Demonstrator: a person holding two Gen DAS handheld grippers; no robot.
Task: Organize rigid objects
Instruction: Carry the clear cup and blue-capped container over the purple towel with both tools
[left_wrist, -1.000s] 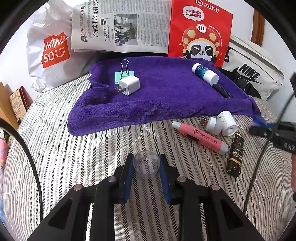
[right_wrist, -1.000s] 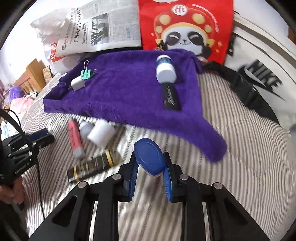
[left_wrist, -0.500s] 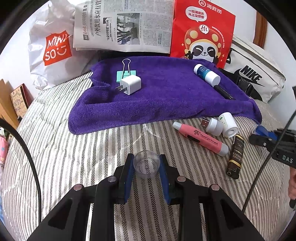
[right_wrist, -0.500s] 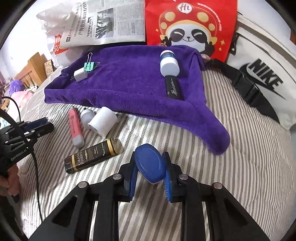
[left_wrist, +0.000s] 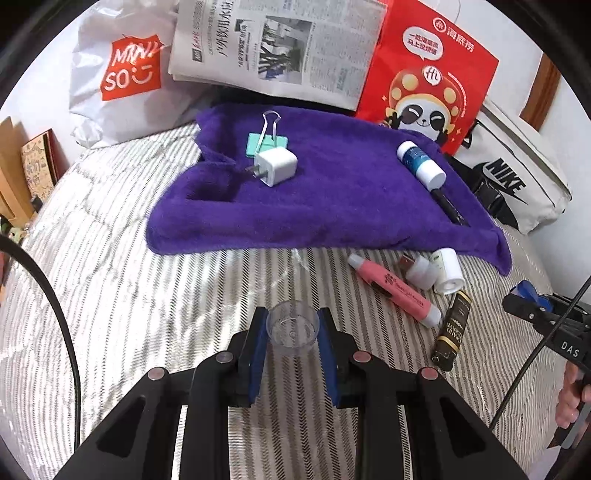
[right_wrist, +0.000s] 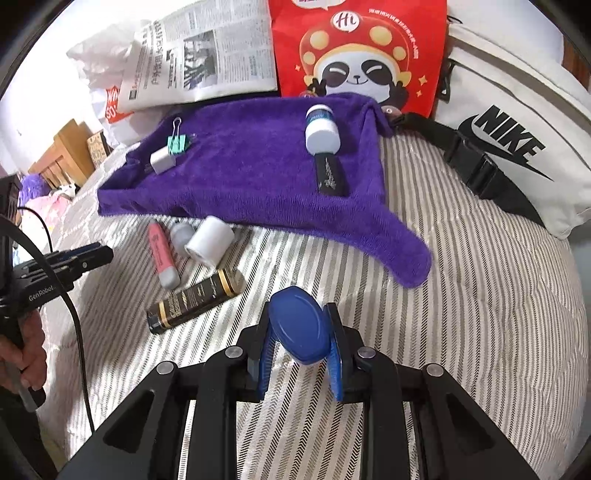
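Note:
My left gripper (left_wrist: 293, 325) is shut on a small clear plastic cup (left_wrist: 292, 328), held above the striped bedding. My right gripper (right_wrist: 299, 328) is shut on a blue oval lid (right_wrist: 301, 326). A purple towel (left_wrist: 332, 199) holds a white charger plug (left_wrist: 275, 166), a teal binder clip (left_wrist: 266, 142), a blue-and-white bottle (left_wrist: 421, 164) and a black pen (left_wrist: 448, 208). In front of the towel lie a pink tube (left_wrist: 393, 290), two white cylinders (left_wrist: 448, 269) and a black-and-gold tube (left_wrist: 451, 330). The same group shows in the right wrist view (right_wrist: 195, 266).
A Miniso bag (left_wrist: 125, 74), newspaper (left_wrist: 280, 48) and red panda bag (left_wrist: 428, 81) stand behind the towel. A white Nike bag (right_wrist: 517, 147) with a black strap lies at the right. Wooden furniture (left_wrist: 14, 177) is at the far left.
Both grippers have drifted slightly over the bedding while keeping their holds. The right gripper moved back a little from the towel. The objects on the bed have not moved.

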